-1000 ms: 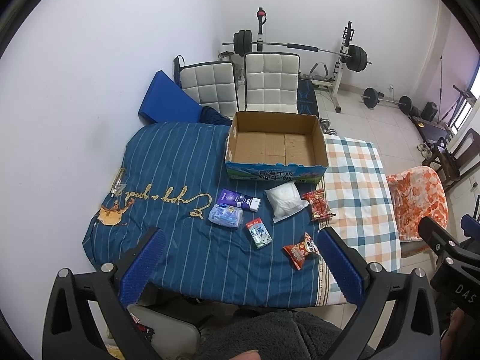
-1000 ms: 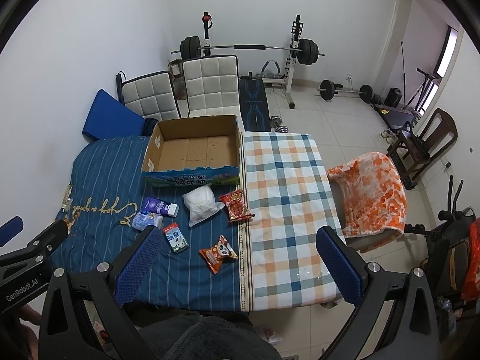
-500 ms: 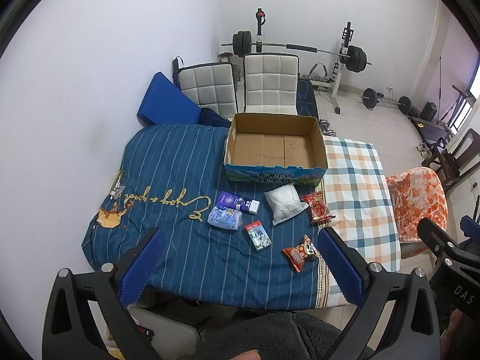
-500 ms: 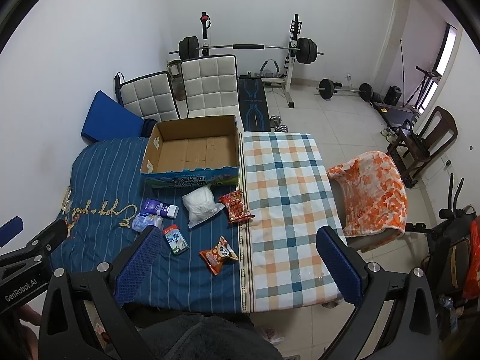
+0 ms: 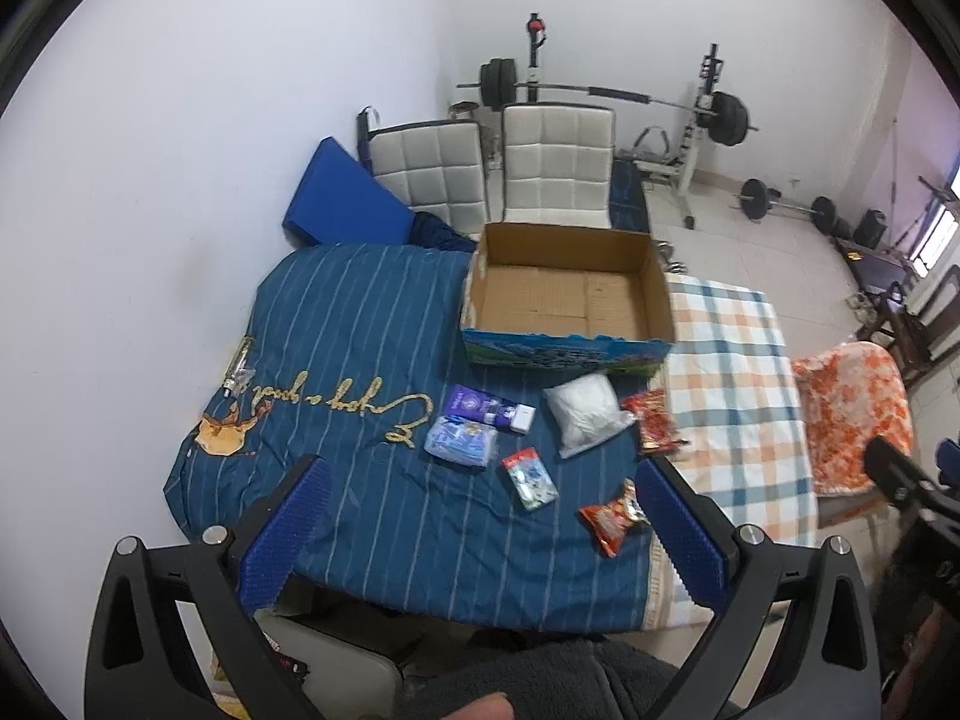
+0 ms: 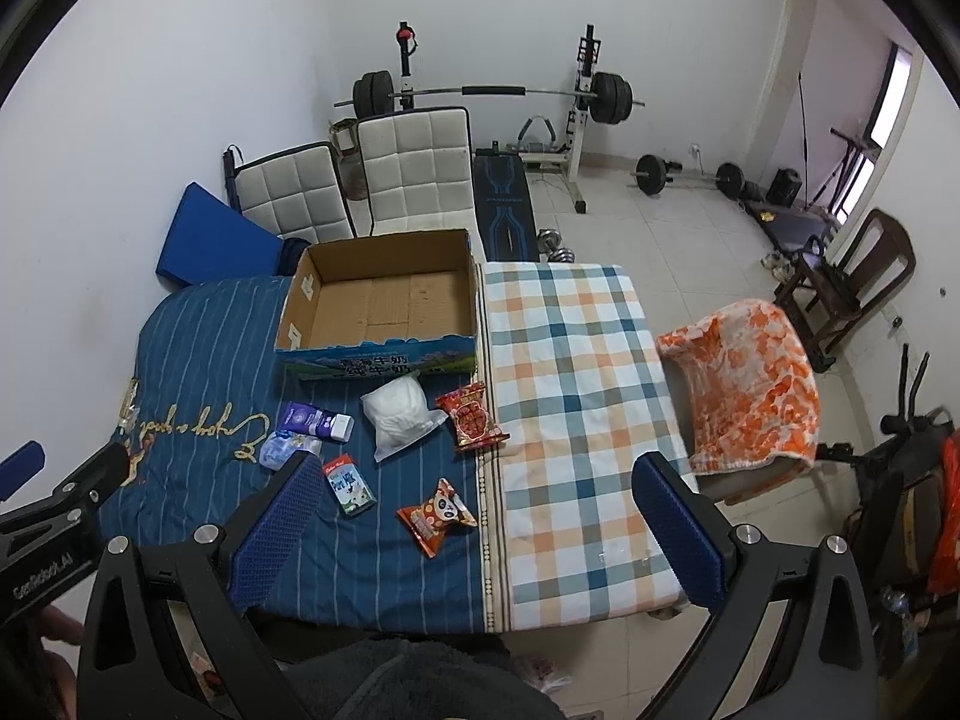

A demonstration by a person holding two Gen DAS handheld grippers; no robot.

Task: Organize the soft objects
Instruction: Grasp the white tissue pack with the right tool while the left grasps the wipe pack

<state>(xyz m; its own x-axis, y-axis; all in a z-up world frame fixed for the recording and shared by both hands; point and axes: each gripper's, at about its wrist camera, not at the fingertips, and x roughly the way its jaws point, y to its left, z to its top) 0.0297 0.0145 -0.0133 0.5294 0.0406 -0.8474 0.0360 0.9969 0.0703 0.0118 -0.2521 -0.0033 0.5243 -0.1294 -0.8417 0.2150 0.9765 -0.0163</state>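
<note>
Both claws hang wide apart and hold nothing, my left gripper [image 5: 480,528] and right gripper [image 6: 474,525] above the table's near edge; ahead, the box [image 6: 384,306] sits open on the blue cloth [image 6: 198,354]; just before it lie the tube [image 6: 317,420], white bag [image 6: 399,414], red packet [image 6: 472,416], carton [image 6: 351,485], panda packet [image 6: 438,515] and blue pack [image 5: 461,441].

We see the cardboard box [image 6: 384,306] on the bed [image 6: 210,360], two chairs [image 6: 414,168] behind it. Before the box lie six packets: tube [image 6: 317,421], pouch [image 6: 282,450], carton [image 6: 351,485], bag [image 6: 399,414] and two snack packs [image 6: 472,417] [image 6: 437,515].
</note>
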